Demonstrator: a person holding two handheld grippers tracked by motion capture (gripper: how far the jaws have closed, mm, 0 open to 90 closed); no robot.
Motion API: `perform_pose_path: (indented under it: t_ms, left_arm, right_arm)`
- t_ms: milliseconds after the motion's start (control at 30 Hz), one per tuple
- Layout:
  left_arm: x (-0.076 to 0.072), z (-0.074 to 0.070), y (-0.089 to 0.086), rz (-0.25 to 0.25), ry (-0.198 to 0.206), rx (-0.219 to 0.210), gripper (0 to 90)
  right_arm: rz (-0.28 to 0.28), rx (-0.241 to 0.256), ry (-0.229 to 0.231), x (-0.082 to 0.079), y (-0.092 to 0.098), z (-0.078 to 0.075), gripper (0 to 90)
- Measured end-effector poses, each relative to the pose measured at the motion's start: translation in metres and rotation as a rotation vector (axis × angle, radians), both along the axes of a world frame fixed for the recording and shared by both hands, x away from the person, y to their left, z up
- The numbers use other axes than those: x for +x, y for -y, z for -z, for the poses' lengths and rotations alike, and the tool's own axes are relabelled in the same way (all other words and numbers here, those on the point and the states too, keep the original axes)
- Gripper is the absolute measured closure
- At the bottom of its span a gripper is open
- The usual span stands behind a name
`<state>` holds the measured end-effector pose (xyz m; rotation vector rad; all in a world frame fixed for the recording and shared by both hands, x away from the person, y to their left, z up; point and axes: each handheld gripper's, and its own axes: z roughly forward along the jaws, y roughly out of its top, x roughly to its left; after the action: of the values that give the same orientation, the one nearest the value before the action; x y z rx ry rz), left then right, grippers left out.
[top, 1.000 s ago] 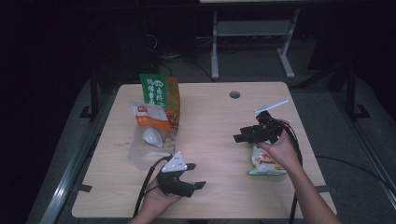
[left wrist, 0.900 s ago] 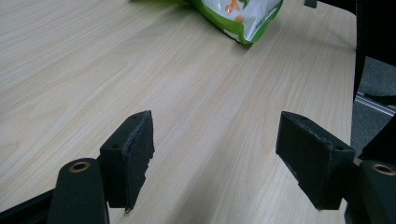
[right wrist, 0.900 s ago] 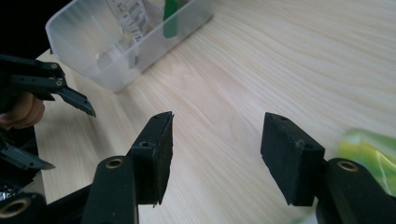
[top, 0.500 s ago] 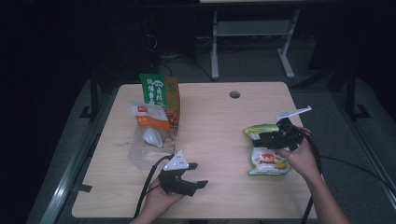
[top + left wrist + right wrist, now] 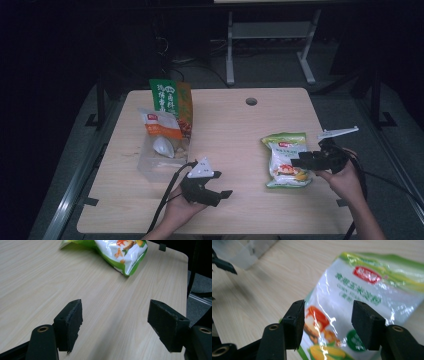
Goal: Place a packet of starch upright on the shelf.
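High view: snack bag, a glossy green-and-white foil pouch [image 5: 285, 160], lies flat at the table's four o'clock; your right gripper [image 5: 300, 162] hovers at its three o'clock edge, jaws apart. Your left gripper [image 5: 222, 195] rests empty near six o'clock, well apart from the bag. A clear plastic bin [image 5: 155, 162] holding other packets sits at nine o'clock.
Left gripper view: your black jaws stand wide over bare light wooden table [image 5: 75, 277]; the bag [image 5: 120, 252] lies at twelve o'clock.
Right gripper view: your jaws are wide open, straddling the bag [image 5: 329, 322] without touching it.
Advice: lower until one pad slips under the bag's edge, then close gently on a flat seam, since the puffed middle would likely slip.
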<state>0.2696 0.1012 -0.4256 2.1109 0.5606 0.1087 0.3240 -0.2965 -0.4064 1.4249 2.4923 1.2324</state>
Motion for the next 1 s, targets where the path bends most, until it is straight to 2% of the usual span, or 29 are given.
perform_pose_path:
  t_ms: [233,367,500,633,767,867,1000]
  left_arm:
    - [0.004,-0.002,0.019,0.022,-0.004,-0.006,28.8]
    - [0.005,-0.001,0.027,0.03,-0.015,-0.009,29.0]
    - [0.007,0.0,0.034,0.035,-0.014,-0.005,29.0]
    - [0.008,0.0,0.041,0.04,-0.015,-0.009,28.9]
    - [0.01,0.002,0.047,0.045,-0.024,-0.013,28.5]
    - [0.013,0.003,0.052,0.051,-0.03,-0.01,28.1]
    - [0.015,0.002,0.059,0.059,-0.033,-0.011,27.9]
  right_arm:
    - [0.007,-0.025,-0.024,-0.012,0.011,0.017,47.1]
    - [0.015,-0.03,-0.015,-0.018,0.015,0.021,48.1]
    - [0.005,-0.082,-0.015,-0.023,0.013,0.026,47.4]
    - [0.007,-0.072,-0.011,-0.029,0.015,0.03,48.7]
    - [0.016,-0.083,-0.017,-0.036,0.014,0.033,48.5]
    - [0.035,-0.08,-0.036,-0.041,0.011,0.033,50.8]
    - [0.023,-0.074,-0.041,-0.046,0.006,0.034,52.1]
